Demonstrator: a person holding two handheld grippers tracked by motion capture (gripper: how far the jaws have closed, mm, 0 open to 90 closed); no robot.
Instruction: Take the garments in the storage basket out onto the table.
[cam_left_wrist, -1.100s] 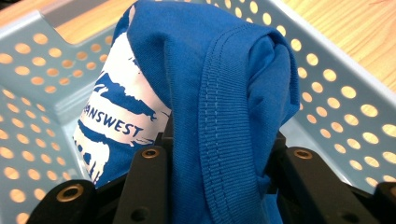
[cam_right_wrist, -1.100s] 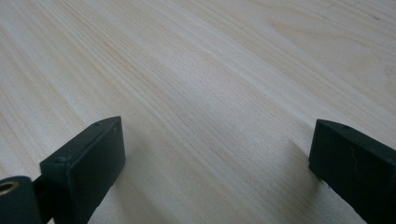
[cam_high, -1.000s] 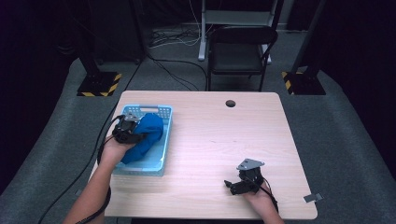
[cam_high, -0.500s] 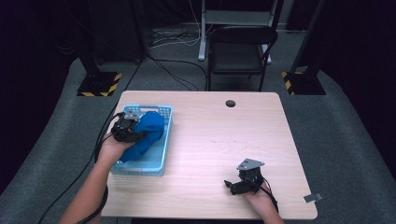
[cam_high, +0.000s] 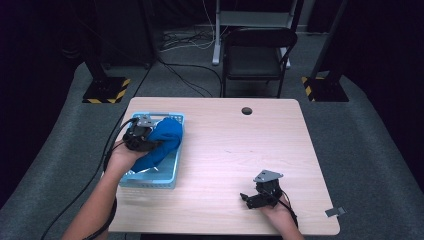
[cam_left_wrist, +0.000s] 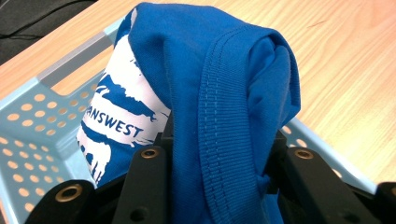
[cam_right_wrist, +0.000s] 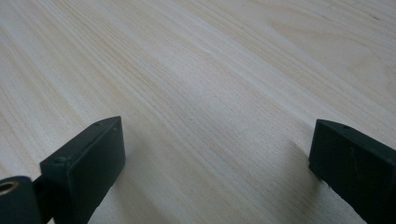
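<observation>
Blue shirt (cam_left_wrist: 224, 93) clamped in left claw (cam_left_wrist: 219, 163), hiding basket (cam_high: 172, 177) floor; right claw (cam_right_wrist: 219, 158) agape, empty.

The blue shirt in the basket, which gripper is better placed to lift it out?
Left. The left gripper is already shut on the blue shirt over the basket; the right gripper rests open on bare table.

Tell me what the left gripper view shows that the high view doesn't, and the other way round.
Left gripper view alone: white print with lettering on the blue shirt, its stitched ribbed hem pinched between the black jaws, and the basket's round holes. High view alone: the right gripper resting open on the table, the black chair and floor cables behind. Both: the shirt held by the left gripper over the light blue basket.
</observation>
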